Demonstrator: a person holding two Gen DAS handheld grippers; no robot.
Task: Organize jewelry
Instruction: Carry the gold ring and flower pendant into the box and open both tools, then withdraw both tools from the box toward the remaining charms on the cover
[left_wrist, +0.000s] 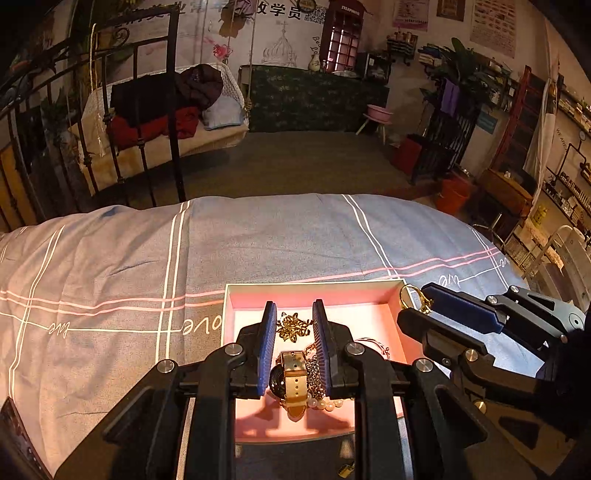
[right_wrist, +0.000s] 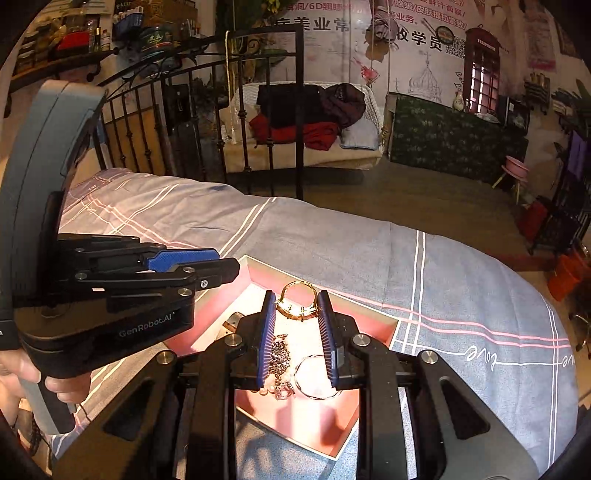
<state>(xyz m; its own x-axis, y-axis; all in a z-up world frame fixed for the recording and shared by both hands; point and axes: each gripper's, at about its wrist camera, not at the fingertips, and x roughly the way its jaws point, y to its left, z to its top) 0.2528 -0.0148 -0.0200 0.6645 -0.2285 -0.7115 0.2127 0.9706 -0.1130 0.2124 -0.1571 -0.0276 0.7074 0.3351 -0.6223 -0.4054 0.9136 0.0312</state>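
Holding both grippers above the shallow pink-lined cardboard box (left_wrist: 391, 295) on the bedspread, you have your right gripper (right_wrist: 295, 306) narrowly parted with a gold bangle (right_wrist: 297, 301) between its tips, though I cannot tell if they pinch it. Your left gripper (left_wrist: 294, 317) hangs equally narrow and empty over the box's middle, directly above the gold-strapped watch (left_wrist: 293, 373), whose strap runs along the fingers.

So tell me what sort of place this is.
Probably a bedroom corner in a beauty training shop: a bed with an iron frame, wall posters, and shelves of bottles.
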